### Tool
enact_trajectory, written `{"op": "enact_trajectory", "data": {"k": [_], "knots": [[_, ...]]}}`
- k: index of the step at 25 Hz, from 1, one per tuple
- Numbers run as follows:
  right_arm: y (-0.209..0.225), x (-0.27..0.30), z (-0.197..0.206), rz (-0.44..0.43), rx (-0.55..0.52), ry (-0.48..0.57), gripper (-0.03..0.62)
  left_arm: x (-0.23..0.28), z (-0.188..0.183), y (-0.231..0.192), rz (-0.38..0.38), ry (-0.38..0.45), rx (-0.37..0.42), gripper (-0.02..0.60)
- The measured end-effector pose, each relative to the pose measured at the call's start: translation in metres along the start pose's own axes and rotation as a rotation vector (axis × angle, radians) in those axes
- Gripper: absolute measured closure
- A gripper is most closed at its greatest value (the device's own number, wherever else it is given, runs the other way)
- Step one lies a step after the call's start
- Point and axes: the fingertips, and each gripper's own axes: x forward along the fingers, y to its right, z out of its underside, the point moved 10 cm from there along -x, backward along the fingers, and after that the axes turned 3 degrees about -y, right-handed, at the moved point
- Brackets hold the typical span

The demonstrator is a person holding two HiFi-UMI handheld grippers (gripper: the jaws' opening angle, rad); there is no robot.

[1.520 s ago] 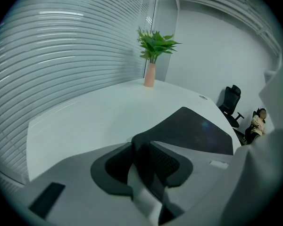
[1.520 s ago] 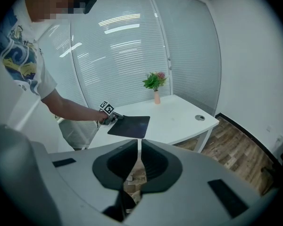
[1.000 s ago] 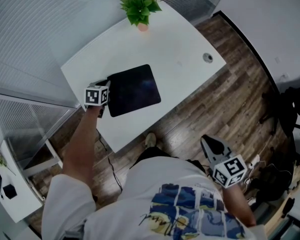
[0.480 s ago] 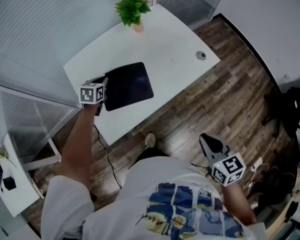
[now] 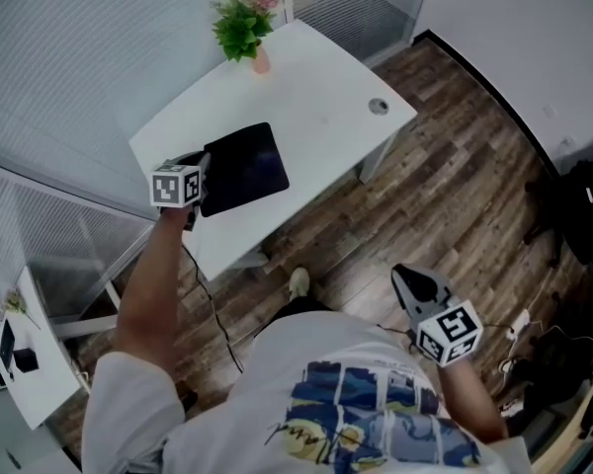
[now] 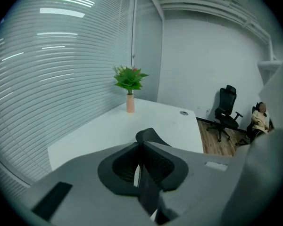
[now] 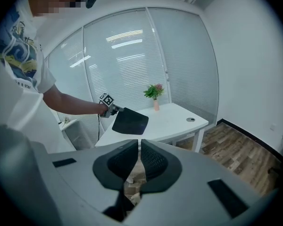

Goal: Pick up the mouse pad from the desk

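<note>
Pinching: left gripper [image 5: 200, 171], jaws clamped on 1 edge of the mouse pad [image 5: 242, 166], lifted off the desk [image 5: 316, 97].
Right gripper [image 5: 410, 282]: nearly closed, empty.
Risk: I fear the limp pad slips free.

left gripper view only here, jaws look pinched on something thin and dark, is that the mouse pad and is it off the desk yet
Observer: Yes. In the right gripper view the left gripper holds the mouse pad by one edge, and it looks raised clear of the desk.
Operator: where's the other gripper
Observer: The right gripper hangs by the person's side over the wooden floor, with nothing between its jaws.
</note>
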Motion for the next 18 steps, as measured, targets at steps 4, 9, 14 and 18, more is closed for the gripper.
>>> {"op": "enact_trajectory", "data": {"k": [4, 9, 14, 18], "knots": [[0.004, -0.019, 0.016, -0.010, 0.008, 0.022, 0.576, -0.019, -0.011, 0.022, -0.006, 0.017, 0.019, 0.555], [0.010, -0.040, 0.030, -0.018, 0.010, 0.042, 0.577, -0.038, -0.021, 0.047, -0.006, 0.044, 0.016, 0.555], [0.008, -0.061, 0.046, -0.046, 0.006, 0.050, 0.582, -0.070, -0.028, 0.073, -0.021, 0.068, 0.026, 0.555], [0.007, -0.076, 0.054, -0.069, -0.009, 0.067, 0.582, -0.096, -0.038, 0.090, -0.032, 0.098, 0.033, 0.555]]}}
